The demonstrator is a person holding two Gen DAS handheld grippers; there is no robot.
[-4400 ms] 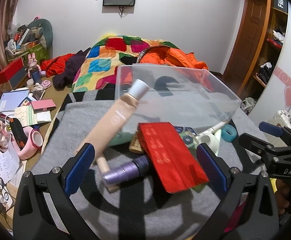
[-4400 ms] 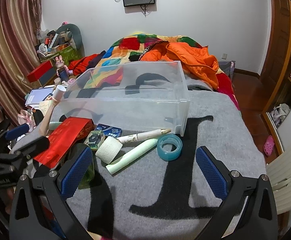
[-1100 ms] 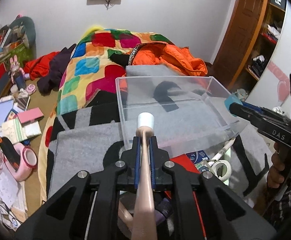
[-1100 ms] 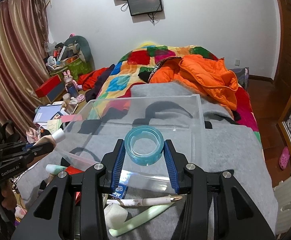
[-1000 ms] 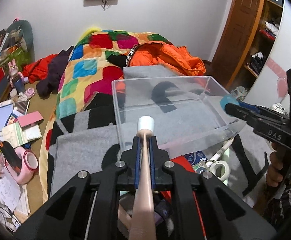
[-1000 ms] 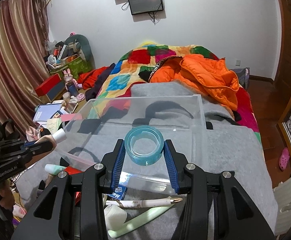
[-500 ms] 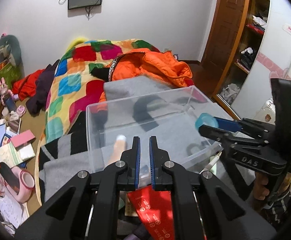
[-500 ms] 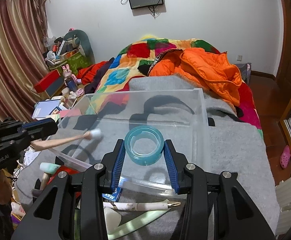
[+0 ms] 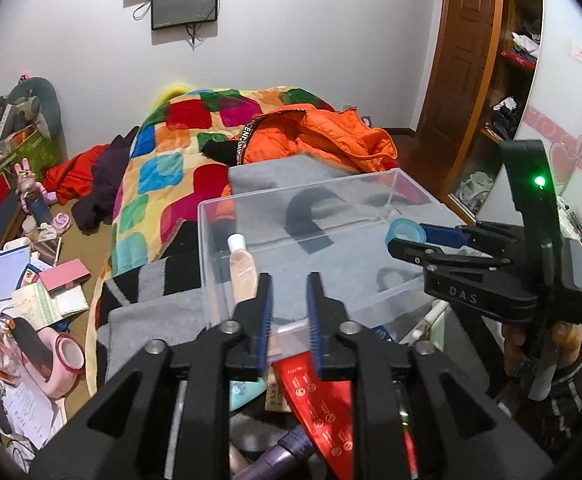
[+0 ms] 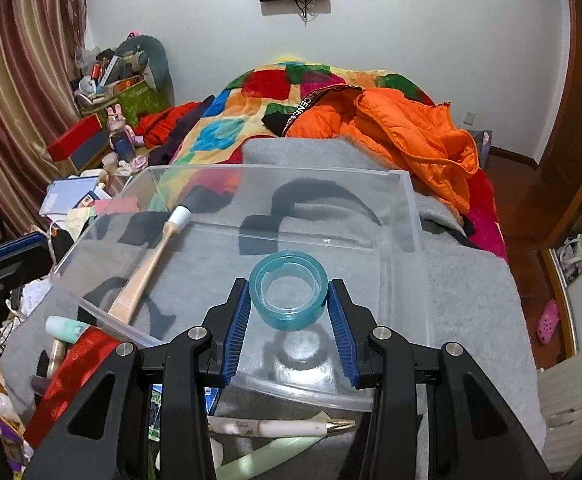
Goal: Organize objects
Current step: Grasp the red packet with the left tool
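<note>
Now the right claw point(image 10: 289, 312) grips the tape point(image 10: 289, 290) at lower centre, poised over the bin point(image 10: 405, 208), presumably to drop it in. Left claw point(image 9: 287, 312), narrow and empty, sits behind the tube point(image 9: 243, 268) lying inside the bin's left side.

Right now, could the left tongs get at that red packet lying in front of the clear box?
Probably yes. The left tongs hold nothing and stand slightly open, and the red packet lies just below them, outside the clear box. Its top is uncovered; only neighbouring clutter crowds its sides.
</note>
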